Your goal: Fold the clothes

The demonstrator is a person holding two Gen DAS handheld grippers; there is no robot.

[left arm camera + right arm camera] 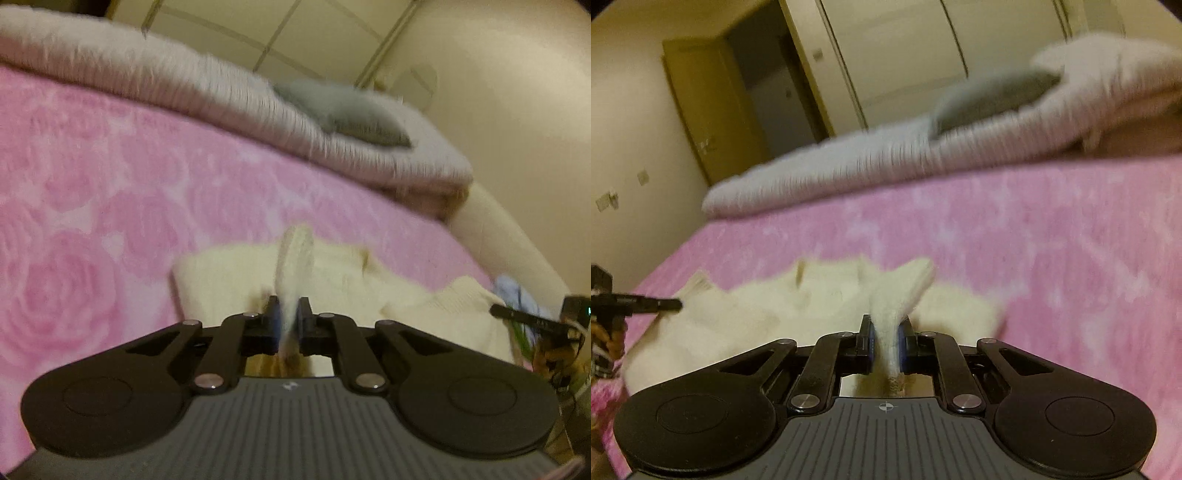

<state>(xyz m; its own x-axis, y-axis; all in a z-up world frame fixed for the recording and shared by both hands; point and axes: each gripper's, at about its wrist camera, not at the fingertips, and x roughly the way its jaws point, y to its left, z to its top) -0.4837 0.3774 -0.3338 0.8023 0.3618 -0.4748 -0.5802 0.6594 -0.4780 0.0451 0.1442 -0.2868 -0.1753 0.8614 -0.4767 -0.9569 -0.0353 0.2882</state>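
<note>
A cream knit garment (229, 280) lies on a pink rose-patterned blanket (110, 192). My left gripper (289, 302) is shut on a raised fold of its edge, which stands up between the blue pads. In the right wrist view the same cream garment (746, 317) spreads to the left, and my right gripper (886, 325) is shut on another pinched-up corner of it. The tip of the other gripper (657, 305) shows at the far left of that view; in the left wrist view the right gripper's fingertip (517, 314) pokes in from the right edge.
A rolled grey-white blanket (221, 99) with a grey cushion (351, 110) on it runs along the far side of the bed. A pale blue cloth (511, 295) lies past the bed's right edge. Wardrobe doors (905, 48) and a doorway (764, 81) stand behind.
</note>
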